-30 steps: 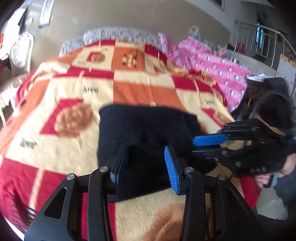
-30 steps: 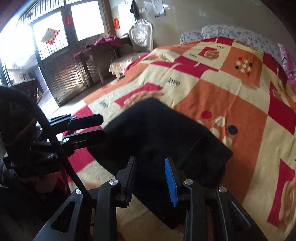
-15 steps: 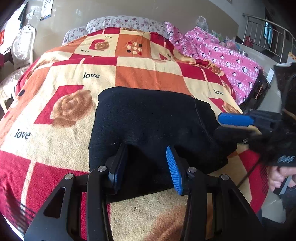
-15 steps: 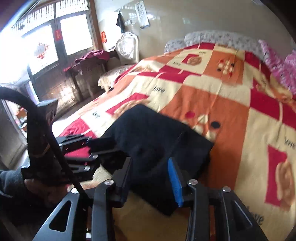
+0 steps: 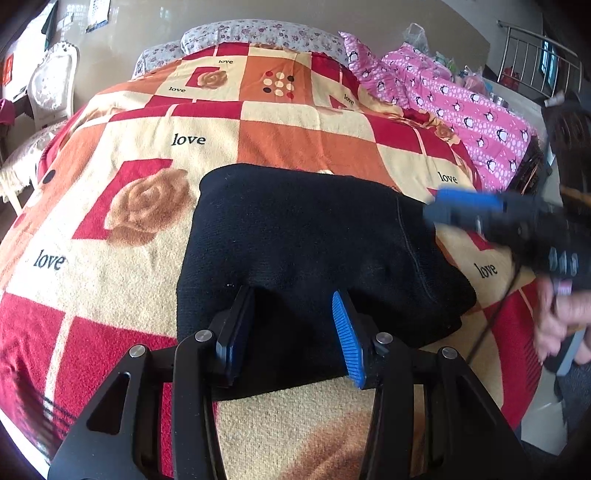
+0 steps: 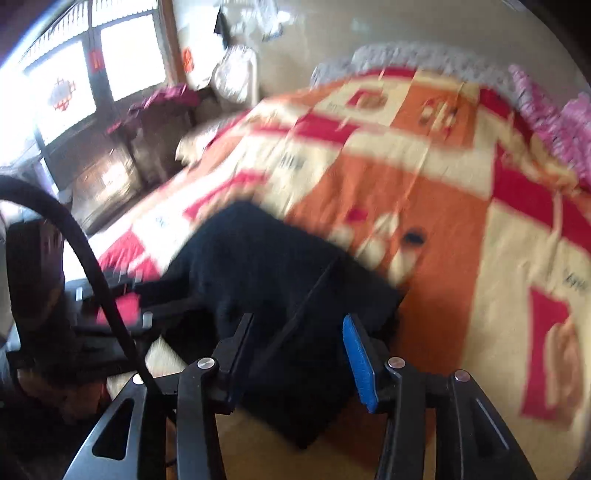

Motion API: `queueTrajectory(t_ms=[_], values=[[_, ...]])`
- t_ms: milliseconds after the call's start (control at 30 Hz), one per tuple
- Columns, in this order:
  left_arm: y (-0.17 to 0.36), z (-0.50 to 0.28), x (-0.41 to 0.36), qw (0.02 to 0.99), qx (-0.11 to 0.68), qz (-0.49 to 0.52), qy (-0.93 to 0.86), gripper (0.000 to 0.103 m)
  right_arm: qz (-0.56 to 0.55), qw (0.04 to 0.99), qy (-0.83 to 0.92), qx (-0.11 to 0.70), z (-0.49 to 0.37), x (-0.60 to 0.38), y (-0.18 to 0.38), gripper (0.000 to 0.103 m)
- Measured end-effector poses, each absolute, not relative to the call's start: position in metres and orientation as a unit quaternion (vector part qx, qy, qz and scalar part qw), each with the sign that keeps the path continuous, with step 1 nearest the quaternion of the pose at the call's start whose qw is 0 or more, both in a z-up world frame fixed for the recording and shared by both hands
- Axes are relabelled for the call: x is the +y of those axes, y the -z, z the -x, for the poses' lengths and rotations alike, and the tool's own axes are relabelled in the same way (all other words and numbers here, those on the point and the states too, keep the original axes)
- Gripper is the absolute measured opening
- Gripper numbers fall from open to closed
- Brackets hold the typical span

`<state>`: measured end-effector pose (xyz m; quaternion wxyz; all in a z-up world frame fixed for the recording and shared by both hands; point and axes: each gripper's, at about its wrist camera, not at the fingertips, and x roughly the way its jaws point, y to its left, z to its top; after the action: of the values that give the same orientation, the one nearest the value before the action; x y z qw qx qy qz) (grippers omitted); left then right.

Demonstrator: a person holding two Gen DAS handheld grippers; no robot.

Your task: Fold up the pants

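Observation:
The black pants [image 5: 306,243] lie folded into a compact rectangle on the patterned bed blanket [image 5: 155,192]. My left gripper [image 5: 291,332] is open and empty, its fingers spread just above the pants' near edge. My right gripper [image 6: 295,354] is open and empty, hovering over the pants [image 6: 280,288] at their right end. It shows blurred at the right of the left wrist view [image 5: 476,214]. The left gripper appears at the left of the right wrist view [image 6: 122,295].
A pink penguin-print quilt [image 5: 461,110] lies along the bed's far right side. Floral pillows [image 5: 258,33] sit at the head. A white chair [image 5: 51,85] stands left of the bed. A table [image 6: 159,118] and a barred door [image 6: 74,92] are beyond the bed's left side.
Both grippers have drawn back and lifted from the folded pants, staying open. The right gripper has swung away to the right and is blurred with motion. The pants lie still.

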<state>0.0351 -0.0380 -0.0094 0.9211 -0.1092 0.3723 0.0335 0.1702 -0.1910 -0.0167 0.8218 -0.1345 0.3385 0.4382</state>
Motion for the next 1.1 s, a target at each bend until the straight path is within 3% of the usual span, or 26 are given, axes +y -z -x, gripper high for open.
queueTrajectory(t_ms=[67, 167, 200, 467, 600, 700, 733, 800, 867, 900, 933, 1100], values=[[0.009, -0.035, -0.039, 0.921, 0.373, 0.108, -0.036, 0.043, 0.126, 0.837, -0.421, 0.325, -0.185, -0.190, 0.009, 0.049], [0.010, -0.036, -0.039, 0.921, 0.374, 0.104, -0.038, 0.043, 0.131, 0.778, -0.427, 0.441, -0.221, -0.170, 0.055, 0.051], [0.010, -0.036, -0.039, 0.921, 0.373, 0.104, -0.036, 0.043, 0.109, 0.791, -0.446, 0.404, -0.222, -0.175, 0.058, 0.053], [-0.029, -0.028, -0.014, 0.947, 0.308, 0.092, -0.008, 0.043, 0.096, 0.792, -0.458, 0.393, -0.215, -0.192, 0.042, 0.053], [-0.030, -0.086, 0.005, 0.920, 0.371, 0.129, 0.013, 0.043, 0.076, 0.827, -0.447, 0.331, -0.214, -0.198, 0.017, 0.053], [-0.008, -0.121, 0.007, 0.898, 0.421, 0.131, 0.000, 0.043, 0.086, 0.803, -0.448, 0.383, -0.226, -0.183, 0.035, 0.054], [-0.002, -0.128, 0.008, 0.898, 0.420, 0.129, -0.002, 0.043, 0.102, 0.784, -0.453, 0.412, -0.229, -0.174, 0.051, 0.056], [0.003, -0.134, 0.011, 0.897, 0.418, 0.142, 0.000, 0.045, 0.116, 0.803, -0.465, 0.354, -0.218, -0.179, 0.059, 0.065], [0.007, -0.137, 0.014, 0.896, 0.416, 0.154, 0.001, 0.045, 0.082, 0.795, -0.468, 0.376, -0.229, -0.184, 0.063, 0.070], [0.009, -0.138, 0.013, 0.898, 0.414, 0.147, 0.000, 0.045, 0.071, 0.793, -0.461, 0.391, -0.234, -0.186, 0.066, 0.083], [0.010, -0.138, 0.011, 0.901, 0.411, 0.140, -0.001, 0.045, 0.056, 0.786, -0.450, 0.420, -0.243, -0.186, 0.072, 0.086], [0.010, -0.136, 0.012, 0.906, 0.397, 0.148, -0.002, 0.045, 0.035, 0.780, -0.456, 0.427, -0.248, -0.189, 0.074, 0.086]])
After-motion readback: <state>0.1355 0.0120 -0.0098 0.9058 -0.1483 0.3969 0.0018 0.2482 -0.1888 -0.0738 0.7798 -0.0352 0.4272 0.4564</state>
